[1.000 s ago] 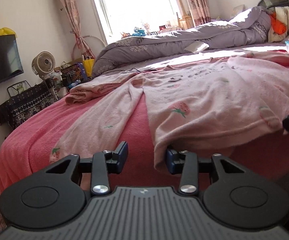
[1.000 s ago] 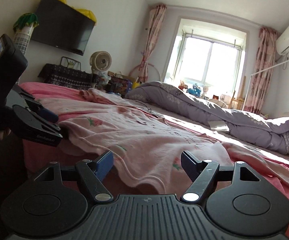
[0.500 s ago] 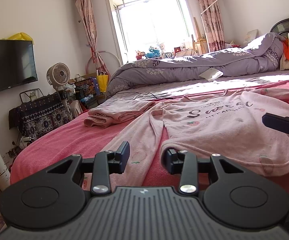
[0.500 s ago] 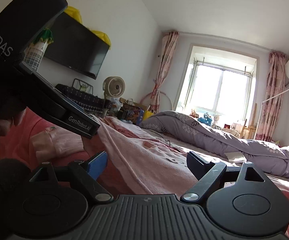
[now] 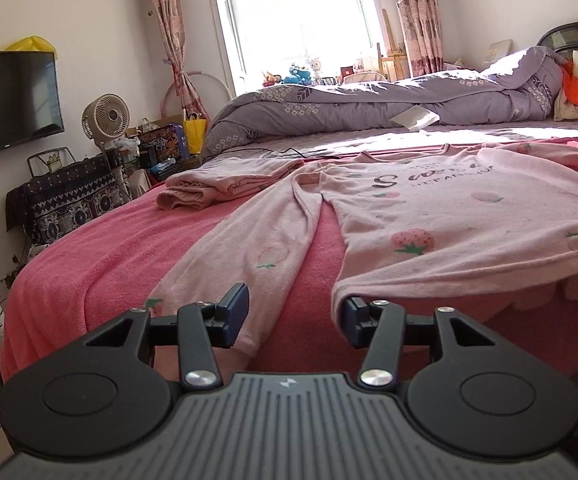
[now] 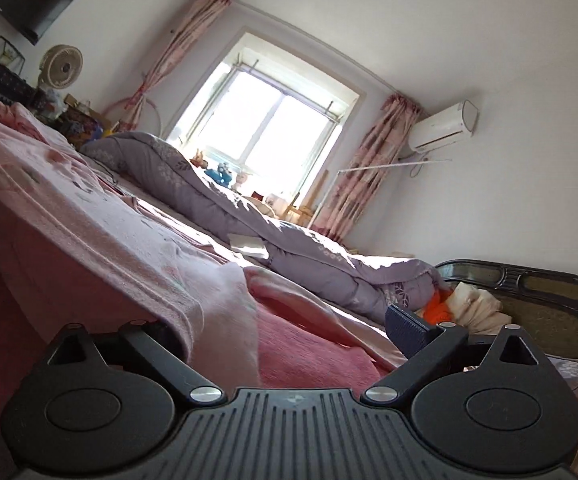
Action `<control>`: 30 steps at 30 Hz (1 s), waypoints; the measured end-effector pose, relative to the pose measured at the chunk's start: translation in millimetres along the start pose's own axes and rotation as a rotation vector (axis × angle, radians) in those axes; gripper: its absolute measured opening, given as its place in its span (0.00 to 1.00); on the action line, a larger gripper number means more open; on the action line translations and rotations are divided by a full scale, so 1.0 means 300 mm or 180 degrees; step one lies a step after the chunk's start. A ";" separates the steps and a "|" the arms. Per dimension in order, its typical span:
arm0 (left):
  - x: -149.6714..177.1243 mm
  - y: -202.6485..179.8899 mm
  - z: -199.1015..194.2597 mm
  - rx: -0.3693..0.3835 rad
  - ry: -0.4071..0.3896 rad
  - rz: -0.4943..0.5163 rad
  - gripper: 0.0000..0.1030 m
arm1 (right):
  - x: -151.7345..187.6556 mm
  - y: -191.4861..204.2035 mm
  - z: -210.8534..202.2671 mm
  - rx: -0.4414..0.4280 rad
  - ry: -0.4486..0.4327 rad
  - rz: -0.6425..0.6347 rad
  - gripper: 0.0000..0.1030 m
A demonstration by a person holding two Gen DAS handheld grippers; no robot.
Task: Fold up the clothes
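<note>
A pink long-sleeved top (image 5: 449,216) with strawberry prints lies spread on the pink bed blanket (image 5: 129,248). Its near sleeve (image 5: 257,248) runs down to the bed's edge. My left gripper (image 5: 295,316) is at that edge, jaws opening. The cuff lies by its left finger and the hem corner by its right finger, and neither pad presses on cloth. In the tilted right wrist view, the top (image 6: 121,248) hangs over the left finger of my right gripper (image 6: 285,332) and hides its tip. Those jaws stand wide and are still opening, with nothing pinched.
A folded pink garment (image 5: 225,188) lies further back on the bed. A purple duvet (image 5: 369,108) is heaped along the far side. A fan (image 5: 105,116), a wall TV (image 5: 9,100) and clutter stand at the left. The dark headboard (image 6: 549,300) is at the right.
Both grippers' jaws have widened. The left view has lifted to show more of the top. The right gripper has rolled and swung right, away from the left gripper, which has left its view.
</note>
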State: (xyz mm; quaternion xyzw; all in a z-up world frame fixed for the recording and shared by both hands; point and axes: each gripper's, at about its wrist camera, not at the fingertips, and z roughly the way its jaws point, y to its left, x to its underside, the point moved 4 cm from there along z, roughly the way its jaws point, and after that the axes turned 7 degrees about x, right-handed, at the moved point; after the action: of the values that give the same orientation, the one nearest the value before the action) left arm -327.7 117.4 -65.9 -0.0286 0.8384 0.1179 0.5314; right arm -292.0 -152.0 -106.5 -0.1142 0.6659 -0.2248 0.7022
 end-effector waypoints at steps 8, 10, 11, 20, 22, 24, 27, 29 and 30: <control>-0.085 0.046 -0.041 -0.0441 -0.0316 0.0130 0.54 | -0.136 -0.074 -0.069 0.0237 -0.0542 0.0125 0.97; -0.107 0.082 -0.049 -0.0563 -0.0365 0.0088 0.54 | -0.153 -0.085 -0.086 0.0144 -0.0643 0.0265 0.99; -0.098 0.093 -0.042 -0.0600 -0.0321 0.0050 0.54 | -0.125 -0.075 -0.083 0.0081 -0.0609 0.0242 0.99; -0.033 0.113 0.004 -0.0551 -0.0044 -0.0063 0.54 | 0.093 0.018 0.026 -0.0045 0.0264 -0.0152 0.95; -0.036 0.109 0.002 -0.0541 -0.0064 -0.0043 0.54 | 0.075 -0.010 0.046 0.0002 0.0292 -0.0015 0.79; -0.037 0.098 0.000 -0.0503 -0.0070 -0.0017 0.56 | 0.052 -0.040 0.058 -0.0133 0.0370 0.0191 0.50; -0.028 0.092 0.009 -0.0564 -0.0019 -0.0004 0.56 | 0.037 -0.039 0.036 -0.0636 0.0416 0.0453 0.46; -0.020 0.095 0.019 -0.0548 0.0035 -0.0026 0.56 | 0.044 0.011 0.014 -0.0796 0.0406 0.0254 0.48; -0.012 0.090 0.026 -0.0531 0.0063 -0.0009 0.56 | 0.050 0.037 0.009 -0.0818 0.0427 0.0158 0.48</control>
State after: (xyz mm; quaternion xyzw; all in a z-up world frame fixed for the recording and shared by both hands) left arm -323.9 145.0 -61.2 -0.0752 0.8309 0.1863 0.5190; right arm -287.3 -149.8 -124.6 -0.1713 0.7373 -0.1274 0.6410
